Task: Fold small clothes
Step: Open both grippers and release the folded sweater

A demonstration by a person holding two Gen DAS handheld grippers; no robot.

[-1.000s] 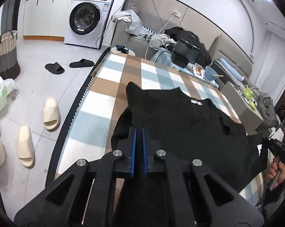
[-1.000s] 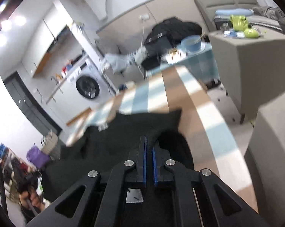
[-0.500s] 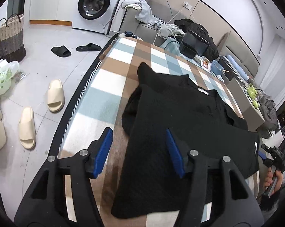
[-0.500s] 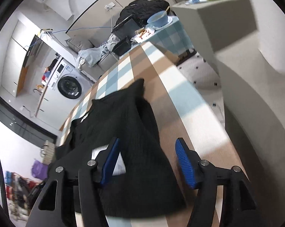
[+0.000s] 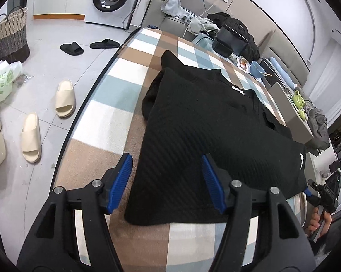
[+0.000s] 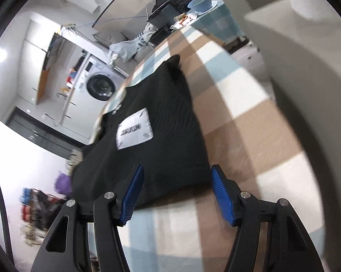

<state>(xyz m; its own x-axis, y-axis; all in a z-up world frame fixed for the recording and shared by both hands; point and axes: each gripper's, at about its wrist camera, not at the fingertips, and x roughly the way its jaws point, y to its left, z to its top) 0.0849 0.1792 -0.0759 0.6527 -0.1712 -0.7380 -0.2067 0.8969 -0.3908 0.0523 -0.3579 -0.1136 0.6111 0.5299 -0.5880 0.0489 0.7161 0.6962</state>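
A black knitted garment [image 5: 206,131] lies spread flat on the table [image 5: 107,111], which is covered in a brown, blue and white checked cloth, one sleeve folded in at its far left corner and a white label patch [image 6: 134,131] showing in the right wrist view. The left tool [image 5: 166,181] hangs above the garment's near hem with its blue pads wide apart and nothing between them. The right tool [image 6: 177,195] is likewise spread wide and empty over the garment's near right corner.

White patch [image 6: 135,131] on black garment [image 6: 170,136], lettering mirrored, unreadable
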